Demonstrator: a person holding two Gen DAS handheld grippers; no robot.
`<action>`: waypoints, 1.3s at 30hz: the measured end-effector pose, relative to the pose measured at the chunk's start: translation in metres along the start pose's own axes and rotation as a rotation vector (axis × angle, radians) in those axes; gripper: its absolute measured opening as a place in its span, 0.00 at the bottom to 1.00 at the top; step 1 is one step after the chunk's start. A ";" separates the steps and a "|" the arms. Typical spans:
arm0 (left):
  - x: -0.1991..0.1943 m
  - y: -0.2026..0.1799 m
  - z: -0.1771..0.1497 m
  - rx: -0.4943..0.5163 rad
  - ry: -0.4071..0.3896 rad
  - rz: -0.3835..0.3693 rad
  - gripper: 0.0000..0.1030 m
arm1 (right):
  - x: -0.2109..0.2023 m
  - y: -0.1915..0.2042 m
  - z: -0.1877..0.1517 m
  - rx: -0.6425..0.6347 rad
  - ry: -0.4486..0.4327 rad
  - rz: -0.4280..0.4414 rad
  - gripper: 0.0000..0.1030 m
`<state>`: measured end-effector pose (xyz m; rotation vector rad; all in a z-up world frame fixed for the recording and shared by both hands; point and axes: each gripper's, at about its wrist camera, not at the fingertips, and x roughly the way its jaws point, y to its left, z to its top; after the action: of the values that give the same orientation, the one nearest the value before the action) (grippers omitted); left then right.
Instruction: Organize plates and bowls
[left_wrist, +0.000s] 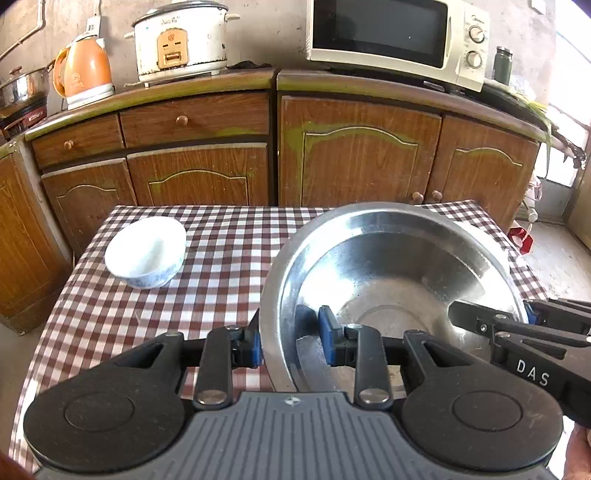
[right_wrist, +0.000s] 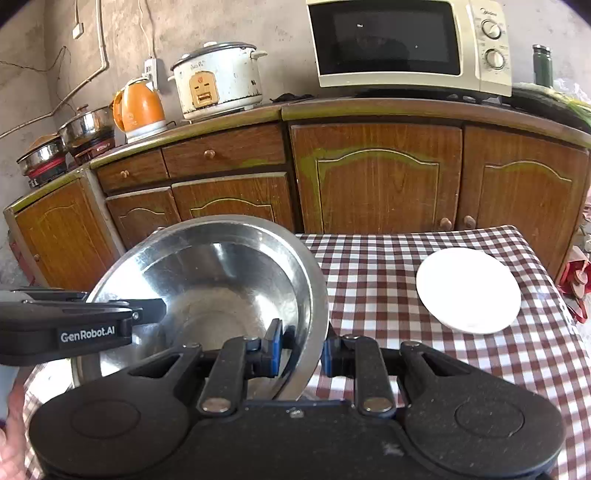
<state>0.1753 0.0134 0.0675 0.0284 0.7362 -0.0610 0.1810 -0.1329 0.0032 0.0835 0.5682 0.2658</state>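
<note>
A large steel bowl (left_wrist: 391, 273) hangs above the checked table (left_wrist: 221, 258), held from both sides. My left gripper (left_wrist: 291, 343) is shut on its left rim, one blue pad inside the bowl and one outside. My right gripper (right_wrist: 299, 349) is shut on the steel bowl (right_wrist: 207, 280) at its right rim in the same way. In the left wrist view the right gripper (left_wrist: 528, 317) reaches in from the right edge. A white bowl (left_wrist: 146, 251) with a bluish base stands on the table's left part. A white plate (right_wrist: 469, 290) lies on the checked table (right_wrist: 376, 280) at the right.
Behind the table runs a wooden cabinet (left_wrist: 354, 158) with drawers and doors. On its top stand a microwave (left_wrist: 399, 37), a white rice cooker (left_wrist: 181, 40), an orange kettle (left_wrist: 86, 72) and steel pots (right_wrist: 86, 127). A red object (left_wrist: 521, 240) sits on the floor at right.
</note>
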 end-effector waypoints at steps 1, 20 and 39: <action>-0.004 -0.002 -0.003 0.000 0.000 0.000 0.30 | -0.005 0.000 -0.003 0.003 -0.001 -0.002 0.26; -0.049 -0.039 -0.068 0.031 0.000 -0.034 0.32 | -0.089 -0.010 -0.075 0.043 -0.017 -0.058 0.26; -0.064 -0.069 -0.105 0.064 0.005 -0.077 0.33 | -0.133 -0.031 -0.116 0.095 -0.021 -0.110 0.26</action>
<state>0.0531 -0.0481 0.0322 0.0613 0.7401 -0.1581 0.0174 -0.1979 -0.0303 0.1463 0.5623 0.1309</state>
